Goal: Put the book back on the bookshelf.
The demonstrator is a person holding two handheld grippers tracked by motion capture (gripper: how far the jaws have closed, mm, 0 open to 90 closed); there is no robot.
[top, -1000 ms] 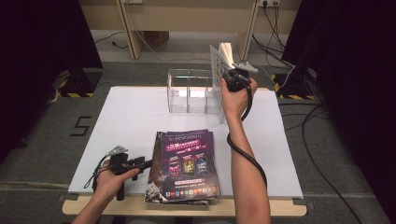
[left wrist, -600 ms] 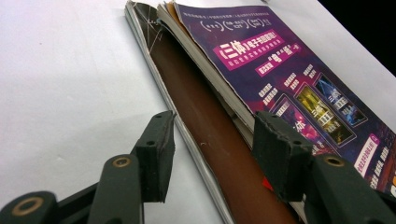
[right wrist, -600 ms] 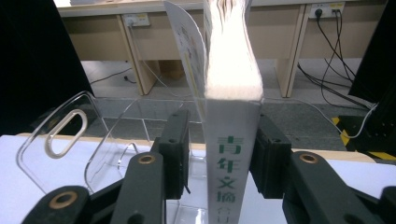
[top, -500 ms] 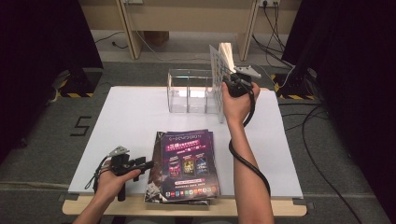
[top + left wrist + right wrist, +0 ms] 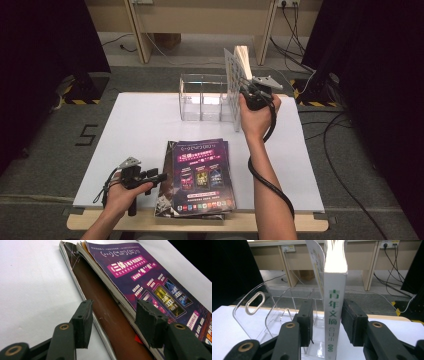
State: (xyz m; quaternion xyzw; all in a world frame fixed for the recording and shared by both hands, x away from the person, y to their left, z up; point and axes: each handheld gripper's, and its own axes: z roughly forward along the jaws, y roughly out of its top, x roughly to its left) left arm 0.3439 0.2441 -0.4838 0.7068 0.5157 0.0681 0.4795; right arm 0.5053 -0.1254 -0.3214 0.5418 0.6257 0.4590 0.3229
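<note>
a book [image 5: 333, 315] is held upright, spine toward the camera, between the right tongs [image 5: 327, 322], apparently so it can be slid into the clear rack [image 5: 205, 97] at the desk's [image 5: 140, 125] far edge. the left tongs [image 5: 113, 322] are spread, unclamped, at the magazine stack's [image 5: 140, 282] edge.
</note>
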